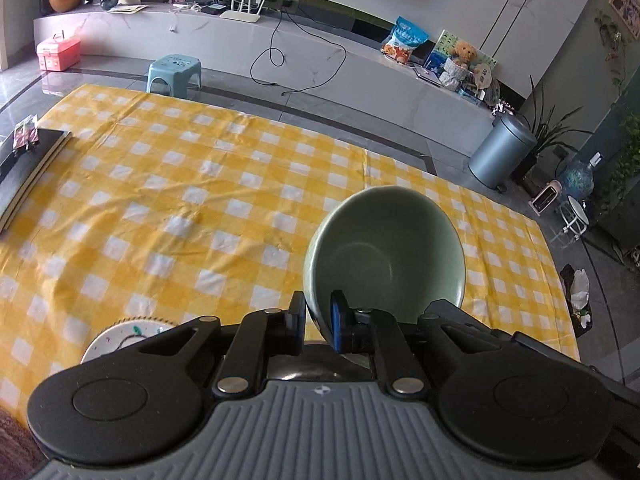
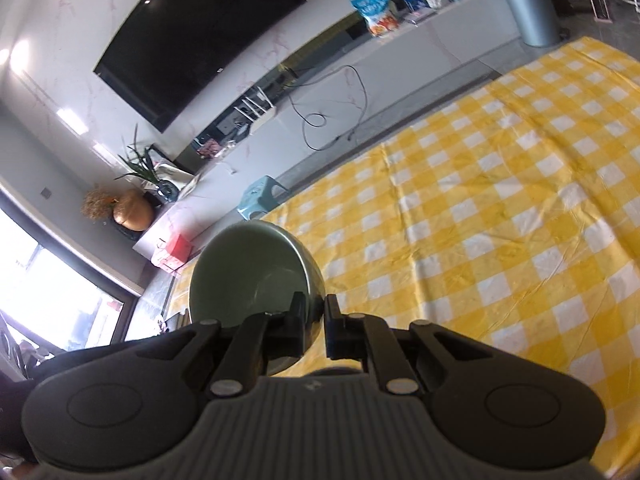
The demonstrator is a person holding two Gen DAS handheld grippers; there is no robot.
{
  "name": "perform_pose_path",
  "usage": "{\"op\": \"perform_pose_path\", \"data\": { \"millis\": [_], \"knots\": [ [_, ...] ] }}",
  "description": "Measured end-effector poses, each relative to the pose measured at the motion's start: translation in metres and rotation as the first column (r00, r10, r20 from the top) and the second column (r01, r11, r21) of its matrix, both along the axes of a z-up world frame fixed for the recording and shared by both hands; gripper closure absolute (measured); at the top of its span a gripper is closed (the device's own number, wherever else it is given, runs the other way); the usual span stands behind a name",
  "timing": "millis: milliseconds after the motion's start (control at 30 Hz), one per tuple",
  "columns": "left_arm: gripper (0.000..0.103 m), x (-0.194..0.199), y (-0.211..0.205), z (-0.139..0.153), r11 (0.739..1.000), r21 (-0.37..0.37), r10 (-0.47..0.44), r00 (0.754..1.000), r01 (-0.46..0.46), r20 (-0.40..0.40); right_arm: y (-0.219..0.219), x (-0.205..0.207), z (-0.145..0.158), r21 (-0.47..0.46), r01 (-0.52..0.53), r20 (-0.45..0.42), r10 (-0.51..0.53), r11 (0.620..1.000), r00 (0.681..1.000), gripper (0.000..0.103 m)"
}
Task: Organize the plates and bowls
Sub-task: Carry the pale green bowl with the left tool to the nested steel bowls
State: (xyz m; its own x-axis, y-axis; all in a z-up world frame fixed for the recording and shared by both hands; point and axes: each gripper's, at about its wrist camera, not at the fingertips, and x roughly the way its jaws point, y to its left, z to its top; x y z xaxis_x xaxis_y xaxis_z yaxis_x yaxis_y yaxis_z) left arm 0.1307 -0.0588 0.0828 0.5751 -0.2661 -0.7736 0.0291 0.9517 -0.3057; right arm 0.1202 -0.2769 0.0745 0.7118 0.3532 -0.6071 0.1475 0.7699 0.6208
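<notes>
My left gripper [image 1: 318, 312] is shut on the rim of a pale green bowl [image 1: 384, 248] and holds it tilted above the yellow checked tablecloth [image 1: 180, 200]. A white patterned plate [image 1: 120, 338] lies on the cloth at the lower left, partly hidden by the gripper body. My right gripper [image 2: 314, 312] is shut on the rim of a second green bowl [image 2: 248, 268] and holds it tilted above the left side of the same cloth [image 2: 500, 200].
A dark book stack [image 1: 28, 164] lies at the table's left edge. Beyond the table stand a light blue stool [image 1: 174, 72], a grey bin [image 1: 502, 152] and a low TV bench [image 1: 240, 36] with cables.
</notes>
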Motion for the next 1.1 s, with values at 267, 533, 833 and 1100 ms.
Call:
{"op": "perform_pose_path", "data": {
  "millis": [267, 533, 833, 1100],
  "knots": [
    [0.089, -0.045, 0.021, -0.010, 0.999, -0.042, 0.025, 0.999, -0.026, -0.023, 0.012, -0.050, -0.010, 0.036, -0.005, -0.021, 0.006, 0.999, 1.000, 0.096],
    [0.089, -0.069, 0.028, -0.021, 0.997, -0.082, 0.009, 0.998, -0.014, -0.057, 0.017, -0.081, -0.005, 0.011, 0.006, -0.025, -0.006, 1.000, 1.000, 0.096],
    [0.088, -0.073, 0.031, -0.037, 0.994, -0.108, 0.010, 0.993, -0.023, -0.119, 0.022, -0.084, -0.016, -0.020, 0.015, -0.097, -0.017, 1.000, 0.995, 0.097],
    [0.087, -0.063, 0.028, -0.046, 0.991, -0.136, -0.019, 0.988, -0.002, -0.152, 0.016, -0.082, -0.024, -0.028, 0.040, -0.136, -0.044, 0.999, 0.990, 0.097]
  ]
}}
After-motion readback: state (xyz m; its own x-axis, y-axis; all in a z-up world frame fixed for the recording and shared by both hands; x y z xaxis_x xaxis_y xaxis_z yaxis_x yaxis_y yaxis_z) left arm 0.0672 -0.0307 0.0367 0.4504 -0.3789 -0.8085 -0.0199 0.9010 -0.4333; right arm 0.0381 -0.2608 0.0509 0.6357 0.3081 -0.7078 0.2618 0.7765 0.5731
